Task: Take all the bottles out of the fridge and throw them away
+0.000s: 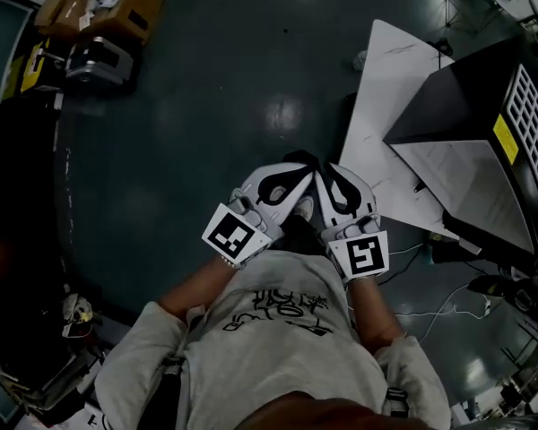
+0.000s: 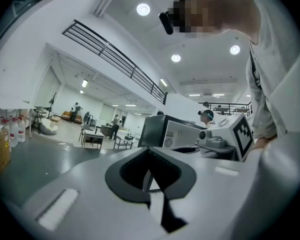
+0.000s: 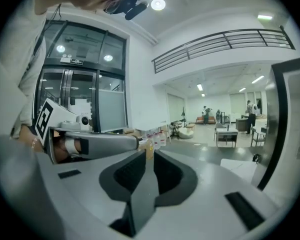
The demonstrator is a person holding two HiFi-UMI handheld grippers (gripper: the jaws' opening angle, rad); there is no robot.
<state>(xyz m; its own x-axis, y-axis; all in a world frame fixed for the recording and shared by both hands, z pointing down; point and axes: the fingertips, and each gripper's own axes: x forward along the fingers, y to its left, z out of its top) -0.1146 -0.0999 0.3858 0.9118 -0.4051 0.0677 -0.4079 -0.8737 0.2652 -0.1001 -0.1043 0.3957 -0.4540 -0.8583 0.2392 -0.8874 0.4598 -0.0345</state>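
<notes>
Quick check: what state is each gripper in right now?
Left gripper: closed, nothing between its jaws.
Right gripper: jaws a narrow gap apart, holding nothing.

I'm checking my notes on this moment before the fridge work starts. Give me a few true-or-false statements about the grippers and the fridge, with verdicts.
1. Neither the left gripper nor the right gripper holds a bottle. True.
2. The right gripper's jaws stand wide apart. False: only a narrow gap separates them, with nothing in it.
3. The black fridge is at the head view's right. True.
4. The two grippers are held far apart. False: they are side by side, close in front of the person's chest.
</notes>
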